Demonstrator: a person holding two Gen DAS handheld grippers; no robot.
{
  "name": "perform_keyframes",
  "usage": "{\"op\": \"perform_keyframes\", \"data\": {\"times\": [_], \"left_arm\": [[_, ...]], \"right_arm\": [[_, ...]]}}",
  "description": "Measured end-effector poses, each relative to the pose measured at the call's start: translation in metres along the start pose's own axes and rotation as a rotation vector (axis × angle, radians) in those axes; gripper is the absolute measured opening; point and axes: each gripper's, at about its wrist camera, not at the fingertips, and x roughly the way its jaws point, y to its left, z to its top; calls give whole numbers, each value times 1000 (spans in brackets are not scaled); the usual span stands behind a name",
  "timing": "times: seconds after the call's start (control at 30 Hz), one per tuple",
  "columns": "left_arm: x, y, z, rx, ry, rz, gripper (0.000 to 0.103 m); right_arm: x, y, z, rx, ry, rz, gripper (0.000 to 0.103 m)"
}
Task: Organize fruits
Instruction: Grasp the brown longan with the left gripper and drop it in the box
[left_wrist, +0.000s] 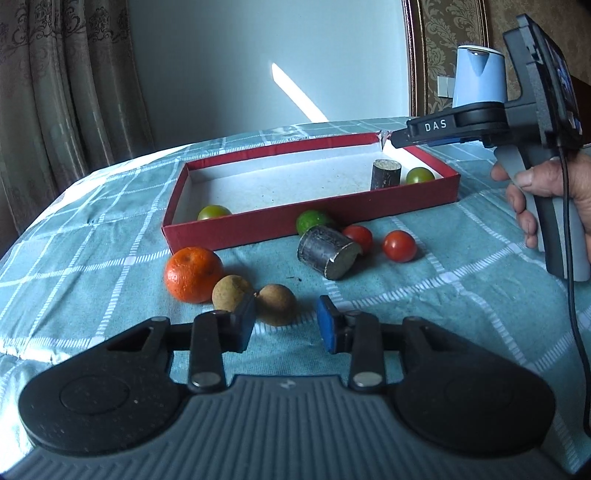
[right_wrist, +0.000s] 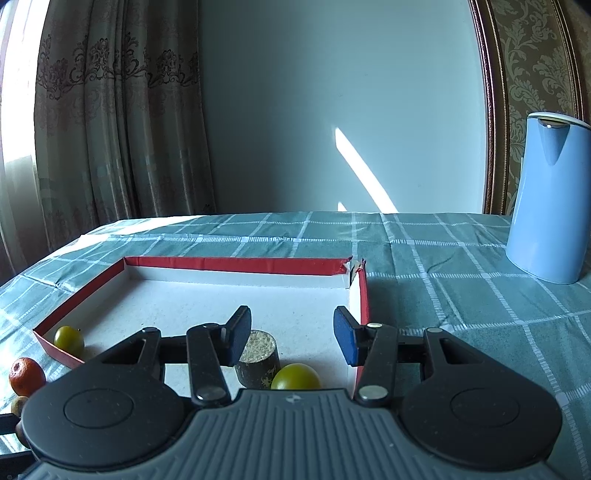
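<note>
While the left wrist view looks across a bench (left_wrist: 92, 229) covered in a teal checked cloth, the left gripper (left_wrist: 286, 323) sits at the bottom centre with its blue-padded fingers (left_wrist: 327, 326) apart and gripping nothing; a brown round fruit (left_wrist: 276, 303) lies between them without visible pressure from either pad. A second brown fruit (left_wrist: 232, 292) touches the left finger's outer side, and an orange (left_wrist: 192, 274) lies just to its left. Further up, a red shallow box (left_wrist: 258, 225) holds two green fruits (left_wrist: 213, 212) and an upright dark cylinder (left_wrist: 386, 173). Just below the box's near wall lie a lime-green fruit (left_wrist: 312, 220), a toppled dark cylinder (left_wrist: 327, 253) and two red tomatoes (left_wrist: 399, 245). At right, a hand (left_wrist: 554, 192) holds the right gripper's handle over the box's far right corner. Turning to the right wrist view, the right gripper (right_wrist: 291, 336) hovers above the box (right_wrist: 236, 265) with fingers (right_wrist: 345, 338) parted and empty; the upright cylinder (right_wrist: 258, 360) and a green fruit (right_wrist: 295, 376) sit below them, another green fruit (right_wrist: 69, 340) at the left corner, and a blue kettle (right_wrist: 546, 199) at right.
</note>
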Motion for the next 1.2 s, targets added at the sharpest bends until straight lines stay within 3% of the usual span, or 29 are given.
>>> {"op": "perform_keyframes", "data": {"times": [0.17, 0.27, 0.43, 0.6, 0.77, 0.97, 1.2], "left_arm": [[6, 8, 3, -46, 28, -19, 33], [4, 8, 2, -45, 16, -15, 22], [1, 9, 1, -65, 5, -12, 22], [-12, 6, 9, -54, -54, 4, 22], [-15, 4, 45, -39, -135, 28, 22], [19, 5, 83, -43, -151, 47, 22], [58, 9, 84, -56, -127, 86, 24]], "right_arm": [[0, 0, 0, -4, 2, -2, 48], [1, 1, 0, -6, 3, -1, 48], [0, 1, -1, -11, 0, 0, 48], [-2, 1, 0, -4, -7, 1, 48], [-2, 0, 0, -1, -9, 2, 48], [0, 0, 0, 1, 1, -3, 48], [2, -1, 1, 6, 7, 5, 48]]}}
